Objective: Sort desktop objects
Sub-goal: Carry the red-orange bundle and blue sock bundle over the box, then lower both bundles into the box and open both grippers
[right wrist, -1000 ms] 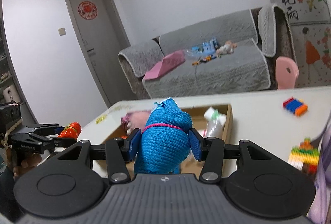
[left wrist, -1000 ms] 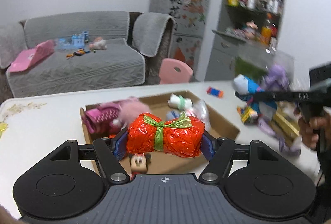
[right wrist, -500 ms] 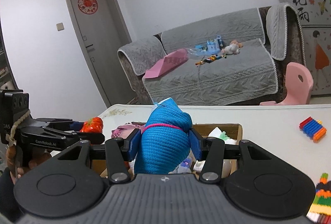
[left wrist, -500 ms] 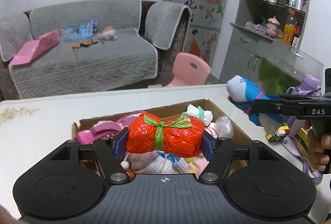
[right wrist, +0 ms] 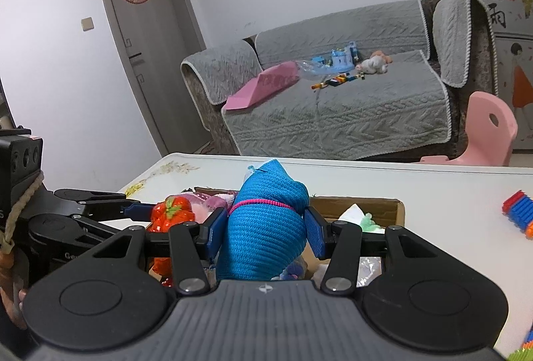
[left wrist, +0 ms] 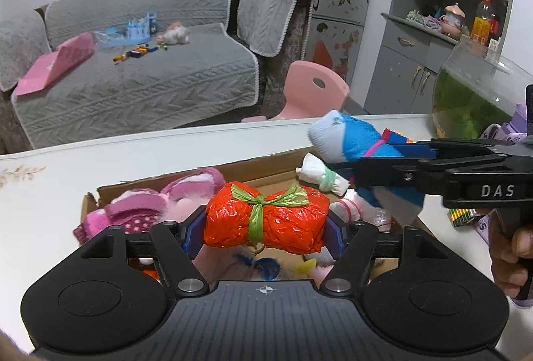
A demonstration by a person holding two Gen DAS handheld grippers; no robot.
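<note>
Toys are the whole story here, and both grippers have one pinched over the cardboard box (left wrist: 253, 166) sitting on the white table (left wrist: 66, 181). Left gripper (left wrist: 265, 229) has its blue pads pressed onto both ends of an orange-red plastic bundle (left wrist: 266, 221) tied round the middle with a green strip, held crosswise above the near side of the box. Right gripper (right wrist: 265, 229) is clamped on a blue knitted sock bundle (right wrist: 263, 227) with a pink band round its neck, standing upright between the pads; from the left wrist view you can see the same sock has a white toe and pokes out over the right part of the box. A hand (left wrist: 509, 247) wraps the right gripper's handle. Inside the box there's a pink fluffy slipper (left wrist: 156, 204) on the left, a white rolled bundle with a green tie (left wrist: 319, 177) toward the back right, plus some more soft bits underneath that I can't really make out. On the table to the right of the box lies a red, blue and orange block toy (right wrist: 519, 214). Behind the table, a pink child's chair (left wrist: 313, 91) and a grey sofa (left wrist: 133, 84) with stuff scattered on it.
</note>
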